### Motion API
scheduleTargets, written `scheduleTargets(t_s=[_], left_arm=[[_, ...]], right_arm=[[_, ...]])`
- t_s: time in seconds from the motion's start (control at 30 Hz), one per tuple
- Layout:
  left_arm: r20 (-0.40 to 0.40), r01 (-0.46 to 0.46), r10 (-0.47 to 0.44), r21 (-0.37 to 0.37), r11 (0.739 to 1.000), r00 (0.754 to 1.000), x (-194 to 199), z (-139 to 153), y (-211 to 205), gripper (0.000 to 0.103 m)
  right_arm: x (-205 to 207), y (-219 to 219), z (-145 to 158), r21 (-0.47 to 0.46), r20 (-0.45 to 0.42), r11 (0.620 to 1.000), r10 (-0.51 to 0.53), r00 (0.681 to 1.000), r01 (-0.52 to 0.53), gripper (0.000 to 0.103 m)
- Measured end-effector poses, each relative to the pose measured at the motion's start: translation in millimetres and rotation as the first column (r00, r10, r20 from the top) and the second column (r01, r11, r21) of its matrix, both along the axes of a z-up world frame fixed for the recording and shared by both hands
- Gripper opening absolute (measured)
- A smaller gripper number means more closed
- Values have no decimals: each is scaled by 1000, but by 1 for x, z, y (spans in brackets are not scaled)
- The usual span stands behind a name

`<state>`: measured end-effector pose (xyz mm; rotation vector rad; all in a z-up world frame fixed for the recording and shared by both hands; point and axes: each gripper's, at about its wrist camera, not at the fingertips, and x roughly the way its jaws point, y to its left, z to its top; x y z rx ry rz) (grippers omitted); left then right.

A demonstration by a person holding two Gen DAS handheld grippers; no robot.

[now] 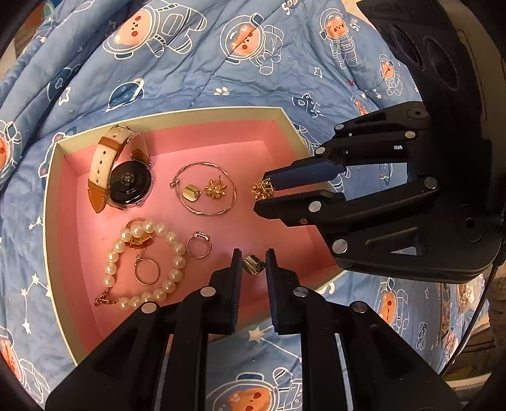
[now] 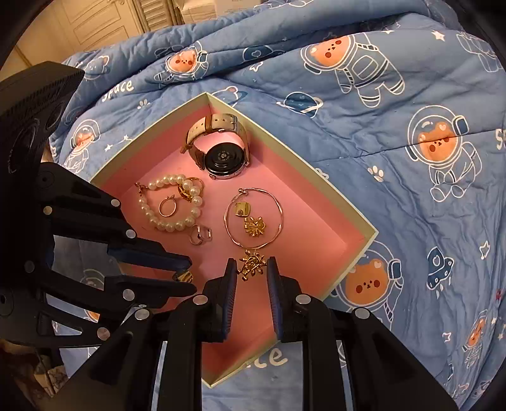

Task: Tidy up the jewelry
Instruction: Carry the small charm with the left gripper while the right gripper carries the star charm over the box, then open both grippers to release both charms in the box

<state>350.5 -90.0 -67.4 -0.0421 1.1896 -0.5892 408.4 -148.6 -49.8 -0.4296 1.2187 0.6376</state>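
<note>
A pink-lined box (image 1: 177, 115) (image 2: 348, 202) lies on a blue quilt. It holds a watch (image 1: 126, 183) (image 2: 221, 158), a pearl bracelet (image 1: 142, 265) (image 2: 170, 202), thin rings (image 1: 147, 272), a bangle (image 1: 205, 188) (image 2: 253, 218) around a gold tag (image 1: 192, 192) and a gold flower earring (image 1: 215, 189) (image 2: 254, 226). My left gripper (image 1: 254, 264) (image 2: 186, 276) is shut on a small gold square earring (image 1: 253, 264) (image 2: 183, 277). My right gripper (image 2: 251, 265) (image 1: 264, 189) is shut on a second gold flower earring (image 2: 252, 264) (image 1: 262, 189). Both hover over the box.
The blue quilt (image 1: 221, 63) (image 2: 395, 142) with bear-astronaut prints surrounds the box and bunches up behind it. White cupboard doors (image 2: 95, 25) stand behind the bed. A silver ring (image 1: 198, 245) (image 2: 200, 235) lies in the box between the bracelet and the grippers.
</note>
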Motion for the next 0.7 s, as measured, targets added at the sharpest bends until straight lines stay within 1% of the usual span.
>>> scheduleTargets(t_s=[0.23,0.4,0.53,0.57,0.6,0.63,0.67,0.7], left_arm=[[-8,2,-2,-5,1000,1000,6,-6,-3,15],[-6,-6,6,-11,1000,1000,5,-6,0,16],[11,0,0,-16,1000,1000,0,-3,4,16],[18,4,-4,-13,1000,1000,-1,-2,4,19],[27,9,-9,-7,1000,1000,-4,0,6,28],[39,12,-12,2,1000,999,-7,3,6,34],[59,9,-10,10,1000,998,-10,6,8,46],[77,7,-8,15,1000,997,-15,10,10,53]], right_arm=[[4,8,-11,-58,-35,995,81,996,-83,19],[3,12,-14,-69,-49,992,103,993,-107,19],[0,18,-16,-79,-47,990,114,992,-117,20],[-1,20,-18,-81,-45,989,117,992,-120,20],[-1,23,-18,-83,-42,989,119,992,-123,21],[-2,23,-18,-82,-38,989,118,992,-121,22],[-2,24,-18,-82,-33,990,114,993,-116,25],[-2,24,-16,-77,-24,991,109,994,-110,32]])
